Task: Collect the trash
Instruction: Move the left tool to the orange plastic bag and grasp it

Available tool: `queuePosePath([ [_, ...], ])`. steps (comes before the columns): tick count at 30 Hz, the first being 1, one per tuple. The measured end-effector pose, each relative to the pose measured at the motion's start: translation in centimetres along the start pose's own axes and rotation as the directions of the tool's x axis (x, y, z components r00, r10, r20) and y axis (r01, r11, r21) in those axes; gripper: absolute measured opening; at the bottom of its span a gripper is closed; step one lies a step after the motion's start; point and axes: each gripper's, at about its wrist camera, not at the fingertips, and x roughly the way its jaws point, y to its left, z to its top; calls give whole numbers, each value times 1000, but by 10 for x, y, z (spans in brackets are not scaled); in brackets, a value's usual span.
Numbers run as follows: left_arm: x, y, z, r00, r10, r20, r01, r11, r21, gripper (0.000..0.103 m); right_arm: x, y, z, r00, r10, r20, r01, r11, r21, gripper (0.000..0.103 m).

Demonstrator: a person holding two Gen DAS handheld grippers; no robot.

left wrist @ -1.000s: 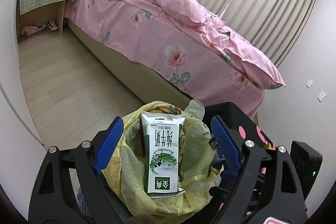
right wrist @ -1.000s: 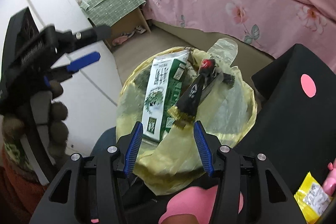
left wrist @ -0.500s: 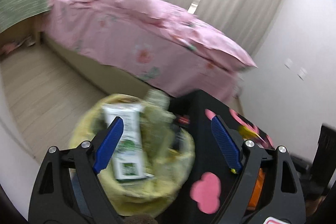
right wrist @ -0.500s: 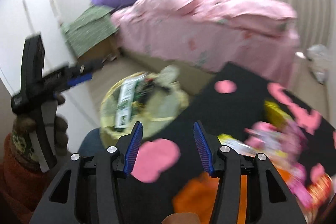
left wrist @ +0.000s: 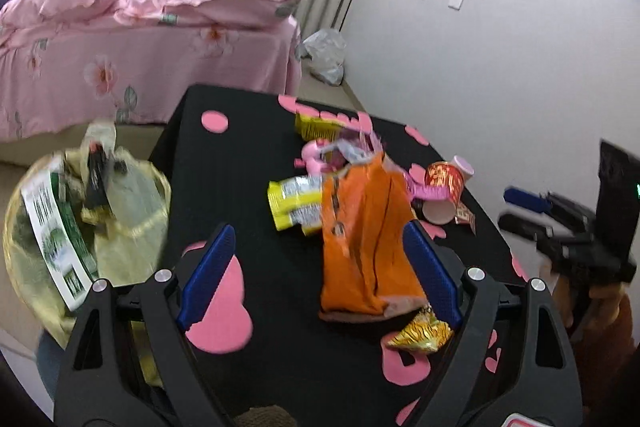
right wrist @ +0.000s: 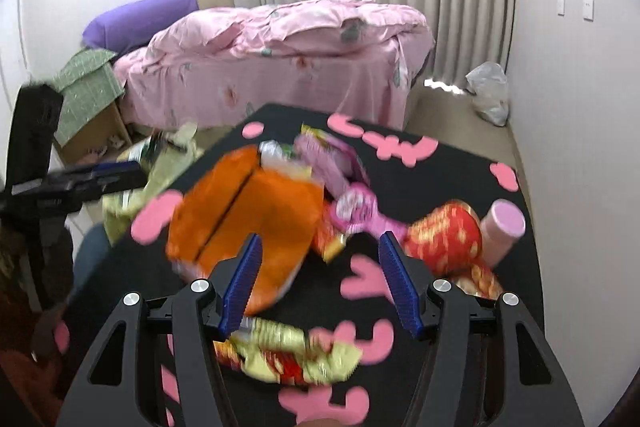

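At the far left of my left wrist view sat the yellow trash bag (left wrist: 132, 239), just beside the black surface (left wrist: 248, 187), with a green-and-white milk carton (left wrist: 60, 239) leaning inside it and a dark wrapper (left wrist: 96, 183) near its top; motion blur smeared both, so I could not read the print. My left gripper (left wrist: 316, 279) hung over the surface with its blue fingers (left wrist: 206, 269) spread wide and nothing between them. Between those fingers I saw an orange bag (left wrist: 364, 243) lying on the surface, a yellow packet (left wrist: 296, 203) touching its left edge, and a small gold wrapper (left wrist: 420, 335) at its near corner, partly hidden by the right finger. Further right lay a red paper cup (left wrist: 442, 183) on its side, beside a pink cup (left wrist: 464, 167) whose body I could barely make out. At the right edge my right gripper (left wrist: 532, 215) was cut off by the frame.

In the right wrist view that gripper's fingers (right wrist: 242, 283) also stood apart and empty. The orange bag (right wrist: 244, 219) was badly blurred to the left, a pink wrapper (right wrist: 352, 207) lay centre, and a red-and-yellow packet (right wrist: 284, 355) below was partly covered by the left finger. The pink bed (right wrist: 280, 67) stood behind.
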Motion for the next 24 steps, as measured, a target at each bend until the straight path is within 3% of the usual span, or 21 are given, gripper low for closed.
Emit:
queuePosePath([
  [6, -5, 0, -21, 999, 15, -34, -17, 998, -63, 81, 7, 28, -51, 991, 88, -97, -94, 994, -63, 57],
  [9, -2, 5, -27, 998, 3, -62, -9, 994, -105, 77, 15, 32, -75, 974, 130, -186, -127, 992, 28, 57],
  [13, 24, 2, -30, 991, -32, -128, 16, 992, -128, 71, 17, 17, -96, 948, 229, -223, -182, 960, 211, 57],
  [16, 49, -3, -31, 985, -41, -169, 19, 991, -132, 62, 12, 8, -99, 962, 183, -204, -130, 959, 251, 57],
  [18, 61, -3, -34, 976, -77, -203, 43, 985, -168, 44, 9, 3, -99, 968, 184, -173, -126, 945, 302, 57],
  [20, 63, -2, -37, 971, -116, -211, 76, 979, -189, 31, 8, -2, -98, 965, 229, -126, -163, 904, 395, 57],
  [24, 37, -3, -39, 982, -78, -173, 58, 991, -121, 25, 23, 0, -97, 946, 297, -128, -203, 853, 480, 56],
])
